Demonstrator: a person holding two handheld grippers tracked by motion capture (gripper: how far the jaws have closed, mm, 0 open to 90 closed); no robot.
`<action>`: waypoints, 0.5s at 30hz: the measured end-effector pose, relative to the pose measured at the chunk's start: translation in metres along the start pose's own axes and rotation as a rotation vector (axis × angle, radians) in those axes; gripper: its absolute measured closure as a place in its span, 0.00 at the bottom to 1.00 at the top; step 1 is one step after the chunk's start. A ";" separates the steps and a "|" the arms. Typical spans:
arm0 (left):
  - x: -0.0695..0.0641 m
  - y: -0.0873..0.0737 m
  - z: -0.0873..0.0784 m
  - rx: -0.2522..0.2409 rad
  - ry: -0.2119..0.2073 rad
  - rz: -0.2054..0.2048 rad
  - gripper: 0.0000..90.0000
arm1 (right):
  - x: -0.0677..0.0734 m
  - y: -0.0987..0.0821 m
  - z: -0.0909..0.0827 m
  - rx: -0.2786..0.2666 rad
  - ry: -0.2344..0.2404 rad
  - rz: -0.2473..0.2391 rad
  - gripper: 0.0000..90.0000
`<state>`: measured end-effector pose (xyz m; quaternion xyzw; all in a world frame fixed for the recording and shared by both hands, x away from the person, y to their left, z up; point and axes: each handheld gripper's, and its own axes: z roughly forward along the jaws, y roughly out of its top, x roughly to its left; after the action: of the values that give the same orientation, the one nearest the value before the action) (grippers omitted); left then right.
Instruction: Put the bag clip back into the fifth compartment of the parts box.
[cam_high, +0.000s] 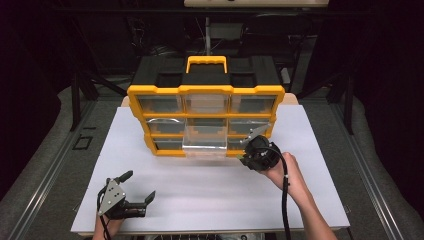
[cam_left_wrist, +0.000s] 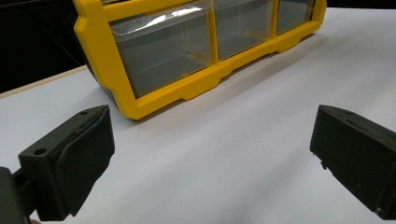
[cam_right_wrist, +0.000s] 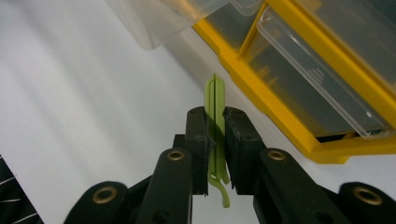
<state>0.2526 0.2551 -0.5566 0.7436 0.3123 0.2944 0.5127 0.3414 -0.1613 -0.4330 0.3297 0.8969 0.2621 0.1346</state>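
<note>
Right tongs (cam_right_wrist: 215, 140) clamped on a thin light-green plastic piece (cam_right_wrist: 215, 100) just in front of the yellow drawer organizer (cam_high: 206, 90), beside its pulled-out clear middle drawer (cam_high: 204, 142); left tongs (cam_high: 137, 187) spread wide, holding nothing, low over the near left of the white tabletop (cam_high: 210, 195).

Pretty bright overhead light on the white table (cam_high: 210, 200) with the room behind going nearly black, glare streaks on the clear drawers (cam_left_wrist: 163, 46), and everything's a bit soft and low-res.
</note>
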 end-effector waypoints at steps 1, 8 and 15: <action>0.000 0.000 0.000 0.000 0.001 0.000 0.00 | 0.000 0.001 -0.001 -0.003 -0.001 -0.003 0.89; 0.000 0.000 0.000 0.001 0.000 0.001 0.00 | -0.003 0.007 -0.006 -0.004 -0.012 -0.014 0.89; 0.000 0.000 0.000 0.002 0.000 0.002 0.00 | -0.005 0.013 -0.012 -0.007 -0.016 -0.020 0.89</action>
<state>0.2526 0.2549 -0.5566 0.7445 0.3119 0.2942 0.5117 0.3467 -0.1609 -0.4157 0.3225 0.8982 0.2612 0.1453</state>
